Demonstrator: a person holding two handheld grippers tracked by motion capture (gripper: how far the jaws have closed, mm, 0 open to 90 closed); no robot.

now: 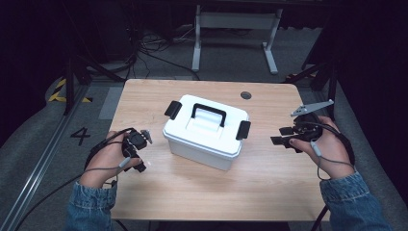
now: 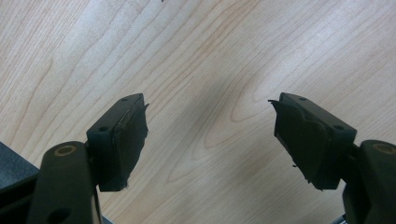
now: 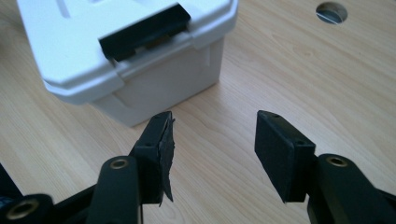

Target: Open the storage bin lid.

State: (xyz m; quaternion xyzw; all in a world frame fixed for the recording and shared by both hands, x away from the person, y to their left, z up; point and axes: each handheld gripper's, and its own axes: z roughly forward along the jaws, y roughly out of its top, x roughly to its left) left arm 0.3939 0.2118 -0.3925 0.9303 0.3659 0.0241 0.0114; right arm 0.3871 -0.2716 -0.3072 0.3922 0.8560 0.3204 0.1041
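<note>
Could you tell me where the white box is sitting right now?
In the high view, the white box sits mid-table between the left gripper and right gripper, touching neither.

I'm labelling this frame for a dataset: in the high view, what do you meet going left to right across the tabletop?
Left gripper → left black latch → black carry handle on the white box → right black latch → right gripper.

Box contents: hidden under the shut lid of the white box (image 1: 206,131).
Box in right gripper view: cut off toward 11 o'clock.
Left gripper (image 1: 136,149): jaws hidden beneath the hand in high view.
</note>
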